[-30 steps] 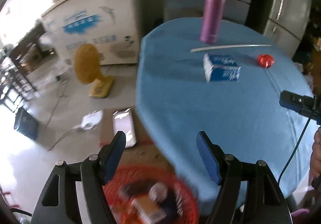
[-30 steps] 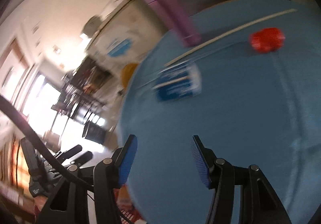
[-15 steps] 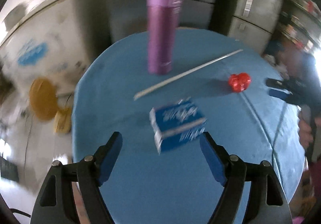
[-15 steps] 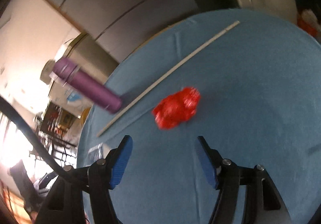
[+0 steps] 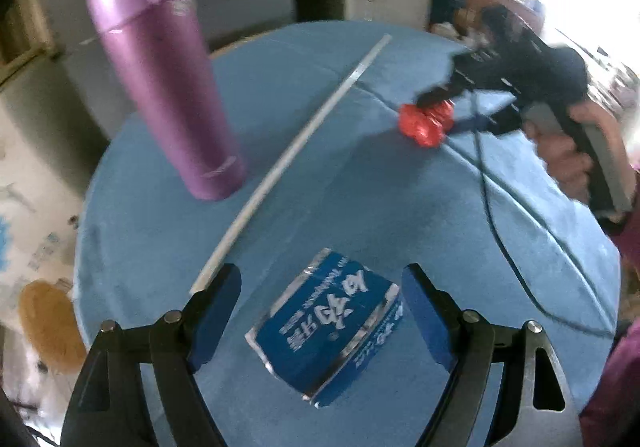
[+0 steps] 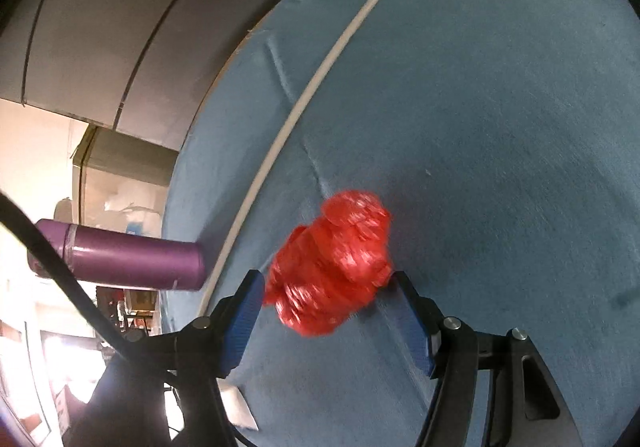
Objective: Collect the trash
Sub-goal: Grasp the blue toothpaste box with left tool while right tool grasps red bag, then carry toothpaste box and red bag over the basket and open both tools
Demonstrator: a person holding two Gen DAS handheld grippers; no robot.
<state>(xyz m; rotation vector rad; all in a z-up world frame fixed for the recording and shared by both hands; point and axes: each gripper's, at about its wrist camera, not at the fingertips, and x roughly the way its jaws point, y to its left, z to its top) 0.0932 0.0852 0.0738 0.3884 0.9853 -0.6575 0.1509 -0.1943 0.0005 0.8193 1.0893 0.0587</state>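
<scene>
A blue foil packet (image 5: 324, 327) with white lettering lies on the blue tablecloth (image 5: 360, 207). My left gripper (image 5: 320, 295) is open and straddles it, with a gap at each pad. A crumpled red wrapper (image 6: 332, 267) sits further over on the cloth. My right gripper (image 6: 328, 287) is open with the wrapper between its fingertips, the pads close beside it. The left wrist view also shows the red wrapper (image 5: 426, 123), with the right gripper (image 5: 444, 111) around it and a person's hand (image 5: 568, 159) on its handle.
A tall purple flask (image 5: 164, 87) stands at the table's far left, and shows as the flask (image 6: 128, 259) in the right wrist view. A long white stick (image 5: 296, 143) lies diagonally between flask and wrapper. A black cable (image 5: 492, 223) trails across the cloth. Grey cabinets stand behind.
Both grippers swung in from the table's edge and rolled. The left left the red basket and now straddles the blue packet; the right closed in on the red wrapper. Both jaws stand wider.
</scene>
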